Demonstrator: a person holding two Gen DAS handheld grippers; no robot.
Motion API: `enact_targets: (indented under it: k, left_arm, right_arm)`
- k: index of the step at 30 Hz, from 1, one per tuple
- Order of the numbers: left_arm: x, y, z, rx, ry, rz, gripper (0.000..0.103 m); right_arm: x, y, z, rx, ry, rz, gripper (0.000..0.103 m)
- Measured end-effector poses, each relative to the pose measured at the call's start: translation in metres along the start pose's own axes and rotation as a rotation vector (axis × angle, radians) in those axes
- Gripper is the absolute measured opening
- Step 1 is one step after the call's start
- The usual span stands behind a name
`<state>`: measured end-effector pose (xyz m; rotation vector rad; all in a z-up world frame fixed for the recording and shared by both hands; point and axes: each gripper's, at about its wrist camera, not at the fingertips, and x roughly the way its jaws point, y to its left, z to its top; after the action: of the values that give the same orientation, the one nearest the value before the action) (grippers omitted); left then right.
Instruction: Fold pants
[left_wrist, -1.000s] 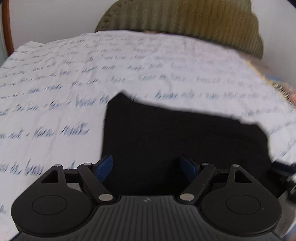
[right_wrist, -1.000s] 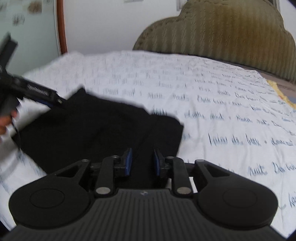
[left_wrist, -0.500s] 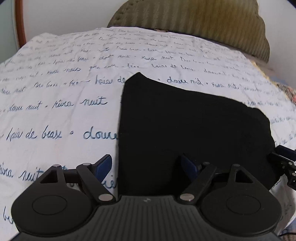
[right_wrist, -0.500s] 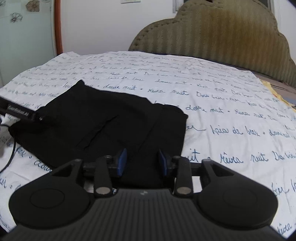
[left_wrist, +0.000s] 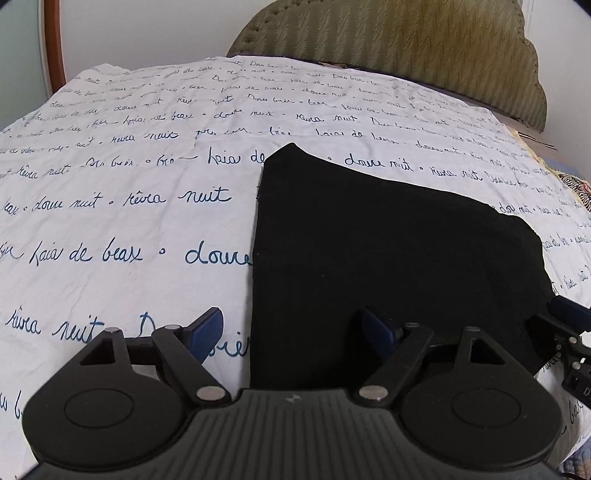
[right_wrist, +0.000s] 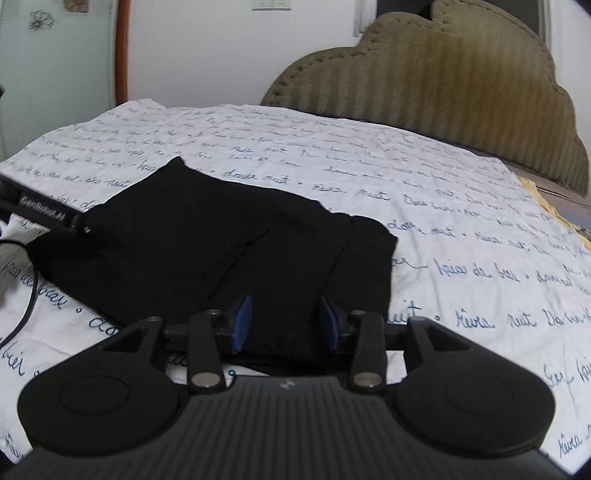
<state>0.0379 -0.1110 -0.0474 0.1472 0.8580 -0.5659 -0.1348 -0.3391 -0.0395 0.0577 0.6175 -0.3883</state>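
The black pants (left_wrist: 388, 254) lie folded into a compact flat shape on the bed; they also show in the right wrist view (right_wrist: 229, 247). My left gripper (left_wrist: 291, 330) is open wide over the pants' near left edge, holding nothing. My right gripper (right_wrist: 284, 325) is open over the pants' near right edge, its fingers apart with black cloth showing between them. The left gripper's body shows at the left of the right wrist view (right_wrist: 44, 214). The right gripper's tip shows at the right of the left wrist view (left_wrist: 569, 325).
The bed has a white sheet (left_wrist: 129, 206) printed with blue handwriting. An olive padded headboard (right_wrist: 443, 88) stands at the far end against a white wall. A black cable (right_wrist: 22, 314) lies on the sheet at the left.
My right gripper has opened from nearly shut to clearly apart. Both grippers have pulled back slightly and steadied, and the pants lie still on the sheet.
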Motion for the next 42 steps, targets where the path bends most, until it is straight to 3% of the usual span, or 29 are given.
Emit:
enact_targets:
  k: [15, 20, 23, 28, 32, 35, 40, 42]
  left_arm:
    - [-0.027, -0.004, -0.016, 0.017, -0.017, 0.021, 0.082]
    - [-0.029, -0.001, -0.02, 0.004, 0.0, 0.004, 0.082]
    - [-0.037, 0.009, -0.023, -0.019, -0.005, -0.016, 0.082]
    - [-0.046, 0.046, -0.016, -0.099, -0.044, 0.02, 0.082]
    - [-0.037, 0.066, -0.014, -0.184, 0.016, -0.071, 0.082]
    - [-0.033, 0.065, -0.019, -0.191, 0.049, -0.162, 0.082]
    - [-0.03, 0.048, -0.025, -0.087, 0.049, -0.164, 0.082]
    - [-0.028, 0.049, -0.025, -0.092, 0.039, -0.16, 0.086]
  right_arm:
    - [-0.015, 0.01, -0.012, -0.003, -0.015, -0.05, 0.047]
    - [-0.014, 0.006, -0.018, 0.021, -0.009, -0.061, 0.059]
    - [-0.017, 0.001, -0.021, 0.057, -0.015, -0.059, 0.06]
    - [-0.035, -0.004, -0.022, 0.073, -0.055, -0.069, 0.06]
    - [-0.044, 0.0, -0.022, 0.084, -0.078, -0.047, 0.06]
    - [-0.05, 0.011, -0.023, 0.058, -0.084, -0.024, 0.061]
    - [-0.052, 0.006, -0.033, 0.162, -0.038, 0.097, 0.066]
    - [-0.049, 0.0, -0.039, 0.209, -0.017, 0.117, 0.068]
